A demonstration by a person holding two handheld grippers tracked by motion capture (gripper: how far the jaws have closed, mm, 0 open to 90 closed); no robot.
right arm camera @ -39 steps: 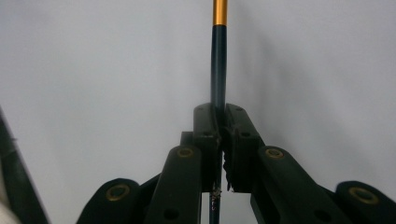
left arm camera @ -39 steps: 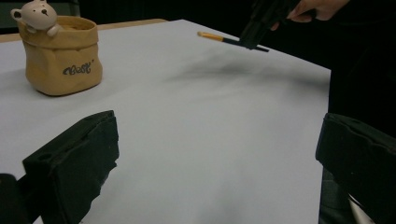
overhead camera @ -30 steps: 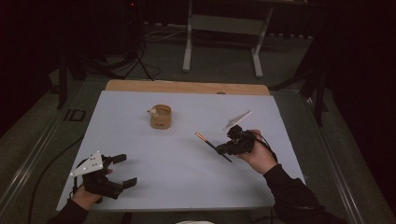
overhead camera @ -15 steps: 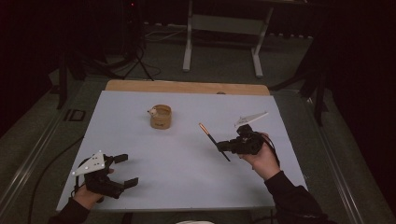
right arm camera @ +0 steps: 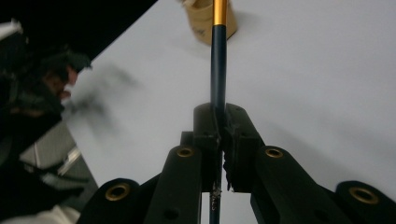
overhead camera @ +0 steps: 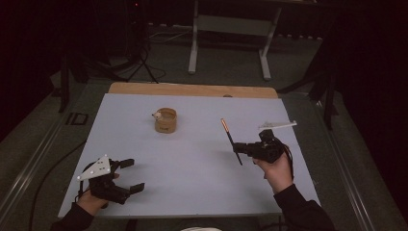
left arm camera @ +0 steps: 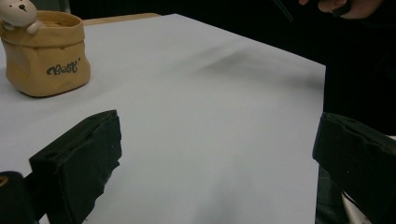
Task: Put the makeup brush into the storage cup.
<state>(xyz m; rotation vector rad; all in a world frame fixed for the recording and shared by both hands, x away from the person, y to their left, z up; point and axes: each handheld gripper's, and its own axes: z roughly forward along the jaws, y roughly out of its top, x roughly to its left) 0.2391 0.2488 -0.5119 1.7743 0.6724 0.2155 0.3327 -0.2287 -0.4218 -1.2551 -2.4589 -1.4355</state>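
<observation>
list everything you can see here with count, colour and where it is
table: 1, pale grey-white top with a wooden strip along the far edge, centre of the high view
pot: 1, tan, shaped like a small sack with dark lettering, far left-centre of the table
bear figure: 1, white, perched on the pot's rim
stick: 1, dark shaft with an orange-gold end, clamped in the right tool, tilted above the table
metal stand: 1, light grey, on the floor beyond the table
left tool: 1, black, near left of the table, open, held by the left hand
right tool: 1, black, right side, shut on the stick, held by the right hand
</observation>
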